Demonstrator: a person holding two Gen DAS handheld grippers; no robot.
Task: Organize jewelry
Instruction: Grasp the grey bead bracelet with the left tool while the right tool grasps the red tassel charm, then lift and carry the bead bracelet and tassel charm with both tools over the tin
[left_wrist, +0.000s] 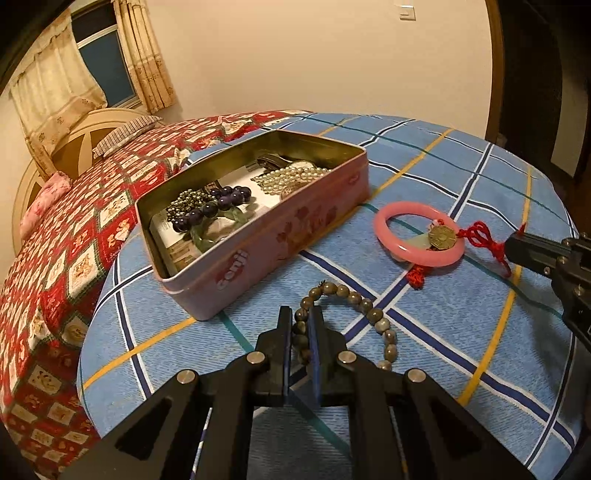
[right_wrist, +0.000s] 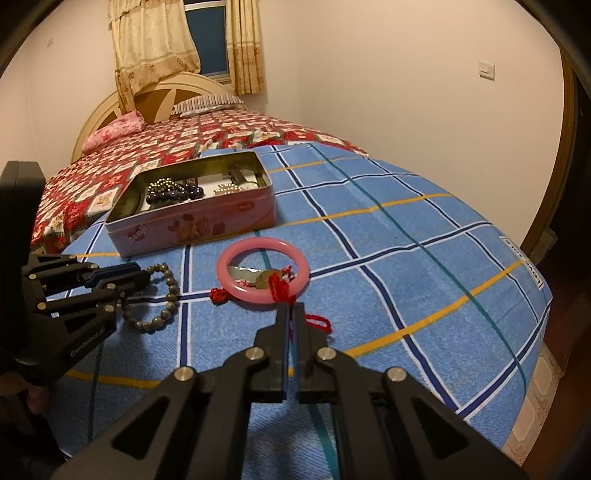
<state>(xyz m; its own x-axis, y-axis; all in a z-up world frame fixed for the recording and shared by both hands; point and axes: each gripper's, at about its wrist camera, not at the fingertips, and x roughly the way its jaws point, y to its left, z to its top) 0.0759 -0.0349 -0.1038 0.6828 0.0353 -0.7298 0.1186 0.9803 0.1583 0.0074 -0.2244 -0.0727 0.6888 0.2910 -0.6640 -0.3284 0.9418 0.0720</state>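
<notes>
My left gripper (left_wrist: 300, 318) is shut on the brown wooden bead bracelet (left_wrist: 375, 315), which lies on the blue checked cloth just in front of the pink tin box (left_wrist: 277, 236). The right wrist view shows the same gripper (right_wrist: 146, 275) clamping that bracelet (right_wrist: 171, 284) from the left. My right gripper (right_wrist: 291, 314) is shut on the red cord (right_wrist: 319, 322) of a brass coin charm (right_wrist: 264, 278). The charm lies across a pink bangle (right_wrist: 225, 273). The open tin (right_wrist: 192, 225) holds purple beads (left_wrist: 225, 199), pearls (left_wrist: 291, 175) and a green bangle (left_wrist: 221, 226).
The blue checked cloth (left_wrist: 443, 332) covers the near end of a bed with a red patterned quilt (left_wrist: 74, 240). Its edge drops away on the right and the near side. A headboard, pillows and a curtained window lie beyond; a door frame (right_wrist: 554, 206) stands at the right.
</notes>
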